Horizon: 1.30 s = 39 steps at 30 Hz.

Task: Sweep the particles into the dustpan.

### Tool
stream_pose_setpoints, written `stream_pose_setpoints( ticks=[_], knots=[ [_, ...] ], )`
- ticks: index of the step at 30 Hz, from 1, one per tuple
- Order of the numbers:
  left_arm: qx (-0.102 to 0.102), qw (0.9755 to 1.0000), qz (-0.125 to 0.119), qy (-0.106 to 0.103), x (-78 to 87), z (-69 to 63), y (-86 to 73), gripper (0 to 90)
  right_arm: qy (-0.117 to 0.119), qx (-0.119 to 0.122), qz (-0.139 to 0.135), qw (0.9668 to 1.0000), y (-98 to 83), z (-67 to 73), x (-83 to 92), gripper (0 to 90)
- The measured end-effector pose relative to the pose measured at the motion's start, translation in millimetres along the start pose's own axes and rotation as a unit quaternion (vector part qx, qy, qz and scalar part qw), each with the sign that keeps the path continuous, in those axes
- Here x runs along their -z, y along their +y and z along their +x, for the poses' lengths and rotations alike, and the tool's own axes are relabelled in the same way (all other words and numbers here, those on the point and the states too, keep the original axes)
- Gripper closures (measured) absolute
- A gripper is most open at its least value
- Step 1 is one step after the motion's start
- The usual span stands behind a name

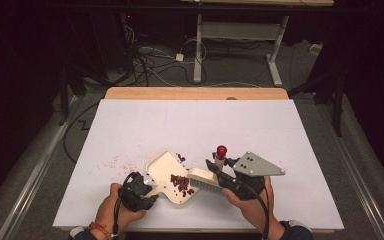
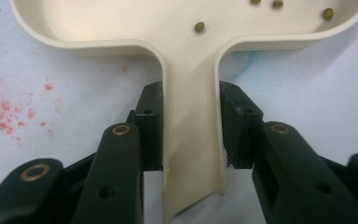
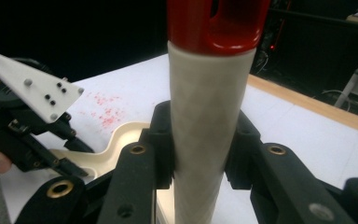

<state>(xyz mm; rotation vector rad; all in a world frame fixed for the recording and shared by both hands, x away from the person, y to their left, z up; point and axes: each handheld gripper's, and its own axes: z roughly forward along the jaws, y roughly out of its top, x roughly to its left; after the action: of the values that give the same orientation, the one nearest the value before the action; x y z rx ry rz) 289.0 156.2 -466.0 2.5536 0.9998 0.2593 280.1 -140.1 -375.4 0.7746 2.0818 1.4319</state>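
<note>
Cream dustpan [image 1: 167, 172] flat on the white table [image 1: 280, 130], handle pinched by left gripper [image 2: 191, 135] — right gripper [image 3: 199, 154] clamped on red-capped brush [image 1: 205, 178] handle, bristles at the dark red beans [image 1: 181, 183] in the pan.

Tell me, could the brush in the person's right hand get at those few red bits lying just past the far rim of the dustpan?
Probably yes. The right tool grips the brush, whose bristles sit at the dustpan mouth. The stray bits lie on open table just beyond, with nothing between.
</note>
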Motion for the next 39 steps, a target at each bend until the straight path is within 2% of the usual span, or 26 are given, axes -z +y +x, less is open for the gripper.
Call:
stream_pose_setpoints(
  ticks=[2, 3, 4, 6, 11, 14, 19, 23, 24, 27, 29, 32, 39],
  knots=[
    [0.001, 1.0, -0.001, -0.002, 0.2, 0.9, -0.6, 63.2, -0.01, 0.004, -0.009, 0.9999, 1.9, -4.5, 0.5, 69.3],
    [0.002, 1.0, -0.001, -0.005, 0.3, 2.0, -1.1, 63.2, -0.016, 0.002, -0.023, 0.9996, 3.0, -8.7, 0.5, 69.3],
    [0.004, 0.9999, -0.002, -0.009, 0.2, 3.4, -1.6, 63.2, -0.017, -0.002, -0.038, 0.9991, 3.6, -13.0, 0.0, 69.3],
    [0.006, 0.9999, 0.0, -0.012, 0.8, 4.9, -2.2, 63.3, -0.023, -0.016, -0.046, 0.9985, 5.4, -21.6, -5.7, 69.3],
    [-0.001, 0.9999, 0.008, -0.013, 4.0, 6.1, -3.5, 63.4, -0.05, -0.017, -0.068, 0.9963, 7.7, -37.0, -33.8, 69.3],
    [0.002, 0.9998, 0.006, -0.018, 5.7, 8.0, -5.2, 63.5, -0.058, -0.029, -0.079, 0.9948, 8.9, -45.4, -53.7, 69.3],
    [0.004, 0.9998, 0.006, -0.019, 7.0, 11.5, -7.1, 63.5, -0.093, -0.013, -0.061, 0.9937, 11.2, -54.8, -84.4, 69.3],
    [0.004, 0.9998, 0.009, -0.02, 7.7, 12.9, -7.4, 63.5, -0.105, 0.002, -0.034, 0.9938, 12.6, -51.4, -102.4, 69.3],
    [0.004, 0.9997, 0.01, -0.02, 7.3, 12.8, -7.4, 63.5, -0.105, 0.006, -0.026, 0.9941, 13.2, -48.4, -106.0, 69.3],
    [0.006, 0.9998, 0.009, -0.018, 6.2, 12.8, -8.0, 63.4, -0.08, 0.005, -0.022, 0.9966, 13.9, -34.7, -110.2, 69.1],
    [0.007, 0.9998, 0.01, -0.017, 5.3, 12.7, -8.2, 63.4, -0.059, 0.01, -0.02, 0.998, 12.7, -22.5, -110.5, 69.0],
    [0.008, 0.9998, 0.01, -0.017, 5.5, 12.3, -8.2, 63.4, -0.041, 0.023, -0.018, 0.9987, 11.4, -7.4, -107.9, 68.8],
    [0.015, 0.9997, 0.01, -0.015, 3.9, 13.2, -7.1, 63.1, 0.004, 0.008, -0.028, 0.9996, 13.8, 13.2, -92.8, 69.4]
  ],
)
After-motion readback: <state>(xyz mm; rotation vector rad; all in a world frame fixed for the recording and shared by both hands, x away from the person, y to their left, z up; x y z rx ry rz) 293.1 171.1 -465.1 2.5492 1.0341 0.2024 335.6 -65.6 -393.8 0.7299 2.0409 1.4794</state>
